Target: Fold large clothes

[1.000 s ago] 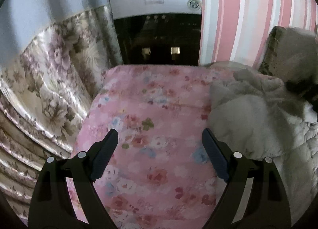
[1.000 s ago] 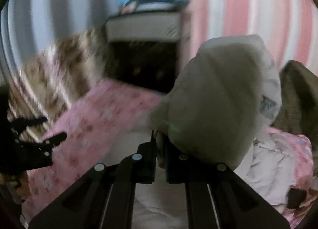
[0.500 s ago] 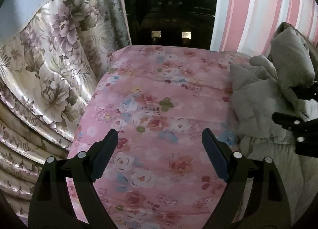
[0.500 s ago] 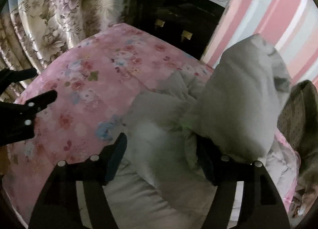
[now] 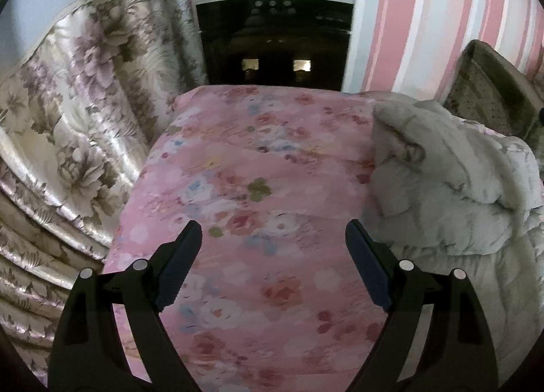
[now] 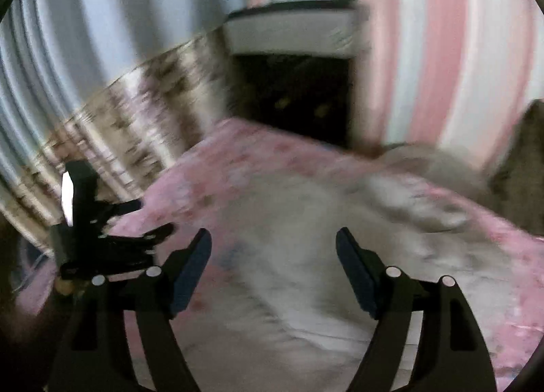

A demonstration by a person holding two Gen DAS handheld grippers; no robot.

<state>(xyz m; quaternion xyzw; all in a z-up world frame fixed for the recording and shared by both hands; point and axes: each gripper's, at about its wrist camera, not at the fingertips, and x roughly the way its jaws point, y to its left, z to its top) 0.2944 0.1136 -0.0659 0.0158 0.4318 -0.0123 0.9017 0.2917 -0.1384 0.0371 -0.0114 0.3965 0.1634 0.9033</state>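
Grey garment [image 5: 452, 188] heaped at the bed's [image 5: 258, 188] right edge; left gripper [image 5: 272, 262] spread and empty, right gripper [image 6: 273, 266] opening, empty: the loose heap may slump, undoing folds.

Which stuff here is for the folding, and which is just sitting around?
For the folding:
- grey padded garment, crumpled on the bed
- left gripper, open
- right gripper, jaws opening, nothing between them

Just there:
- pink floral bedspread
- flowered curtain
- water dispenser
- striped wall
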